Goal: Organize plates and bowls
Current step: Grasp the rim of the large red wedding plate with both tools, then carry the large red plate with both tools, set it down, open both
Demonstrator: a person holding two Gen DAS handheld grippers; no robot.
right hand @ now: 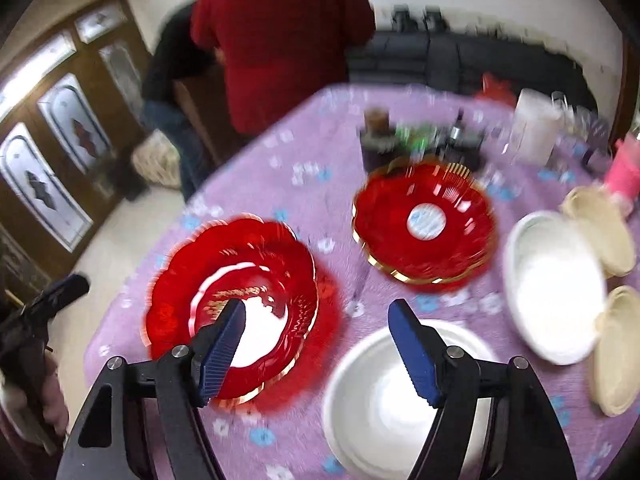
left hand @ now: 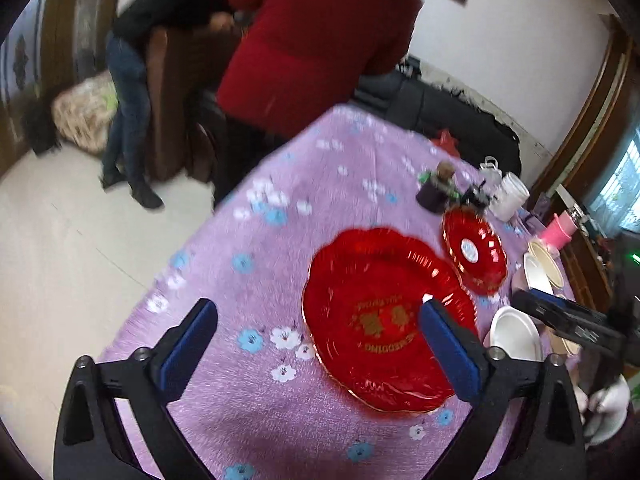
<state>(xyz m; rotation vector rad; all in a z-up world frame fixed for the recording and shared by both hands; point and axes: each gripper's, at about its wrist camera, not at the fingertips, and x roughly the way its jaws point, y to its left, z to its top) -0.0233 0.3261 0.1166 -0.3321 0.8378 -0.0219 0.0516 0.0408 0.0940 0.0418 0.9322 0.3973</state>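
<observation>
A large red scalloped plate lies on the purple flowered tablecloth. A smaller red bowl with a gold rim sits behind it. White bowls and cream bowls lie to the right. My left gripper is open and empty, above the large plate's left edge. My right gripper is open and empty, above the cloth between the large red plate and the near white bowl. The right gripper shows at the right edge of the left wrist view.
A dark cup, a white jar, a pink cup and small clutter stand at the table's far side. Two people stand beyond the table's far edge. The floor drops off left of the table.
</observation>
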